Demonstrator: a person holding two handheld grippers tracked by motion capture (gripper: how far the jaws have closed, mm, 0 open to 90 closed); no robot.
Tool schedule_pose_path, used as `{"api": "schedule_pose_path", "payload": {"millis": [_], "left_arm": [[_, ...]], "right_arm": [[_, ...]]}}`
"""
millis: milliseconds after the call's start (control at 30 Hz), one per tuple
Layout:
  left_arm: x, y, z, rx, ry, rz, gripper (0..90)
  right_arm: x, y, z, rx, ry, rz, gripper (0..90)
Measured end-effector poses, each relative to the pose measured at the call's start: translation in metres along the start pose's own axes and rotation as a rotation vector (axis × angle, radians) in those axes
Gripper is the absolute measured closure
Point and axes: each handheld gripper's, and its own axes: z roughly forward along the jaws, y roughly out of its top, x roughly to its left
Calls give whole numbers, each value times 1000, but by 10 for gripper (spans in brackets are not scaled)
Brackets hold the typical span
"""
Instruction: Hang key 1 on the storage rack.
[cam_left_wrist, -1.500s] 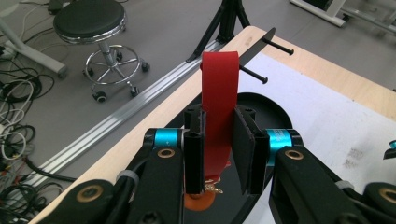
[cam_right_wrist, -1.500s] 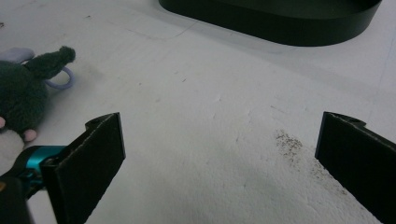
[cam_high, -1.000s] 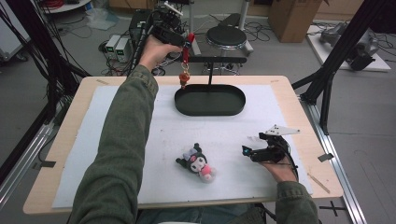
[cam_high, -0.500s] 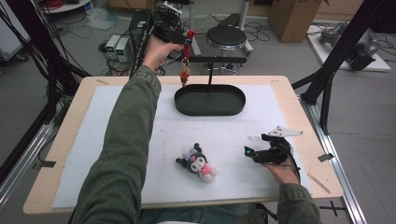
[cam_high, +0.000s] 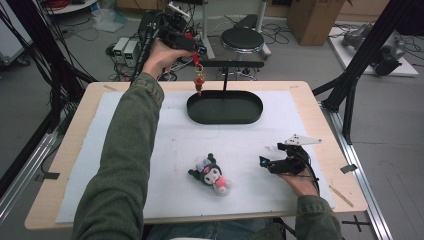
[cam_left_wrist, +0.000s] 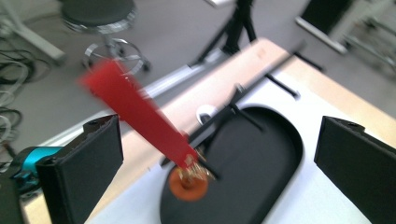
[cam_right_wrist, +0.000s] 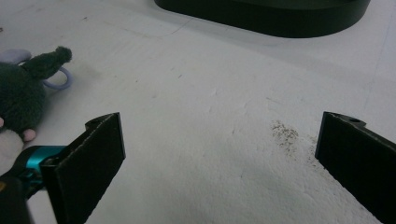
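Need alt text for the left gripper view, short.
A red strap with an orange charm hangs between the left gripper's wide-open black jaws, which have just been opening and press on nothing. Below lie a black oval tray with a stand, on a white mat.

Bare mat (cam_high: 150, 135) lies open; stand (cam_high: 225, 95) and plush (cam_high: 212, 175) obstruct.
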Motion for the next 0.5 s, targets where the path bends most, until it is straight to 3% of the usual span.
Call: {"api": "schedule_pose_path", "payload": {"millis": [100,233,333,500], "left_arm": [[-1,-7,-5,-19,-15,1,17],[2,-16,-11,-14,33,0,17],[2,-22,-14,-19,23,-3,17],[-6,-34,-16,-28,26,44,17]], "right_arm": [[1,1,0,1,-1,-7,5],[1,1,0,0,-2,-4,5],[1,1,0,0,-1,-4,5],[1,1,0,0,-3,-2,5]]}}
